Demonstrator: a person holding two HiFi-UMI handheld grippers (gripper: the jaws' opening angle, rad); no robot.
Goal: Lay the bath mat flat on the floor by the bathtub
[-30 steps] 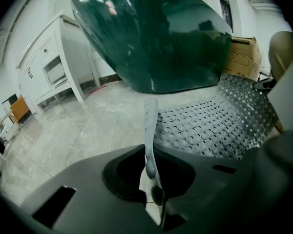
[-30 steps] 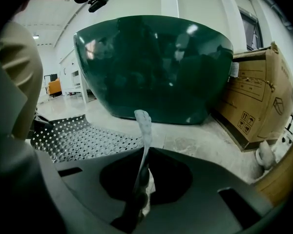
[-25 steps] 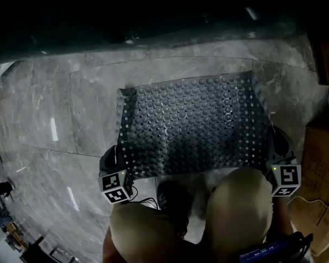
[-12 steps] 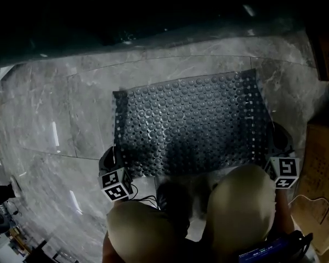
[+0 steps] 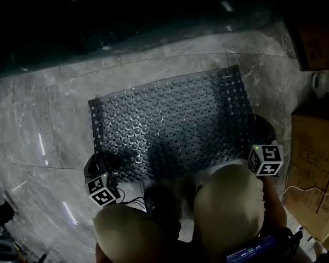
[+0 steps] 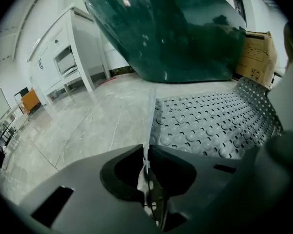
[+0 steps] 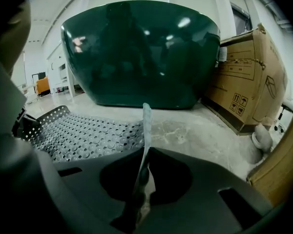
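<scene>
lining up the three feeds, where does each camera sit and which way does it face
Head view: on the person's head, looking steeply down at the bath mat on the floor; knees show.
Left gripper view: on the left hand-held gripper, low, facing the bathtub; jaws pinch the mat's edge, clothed limb at right.
Right gripper view: on the right hand-held gripper, facing the bathtub too; jaws pinch the mat's edge, clothed limb at left.
Shared: both gripper views show mat, bathtub and cardboard box.
</scene>
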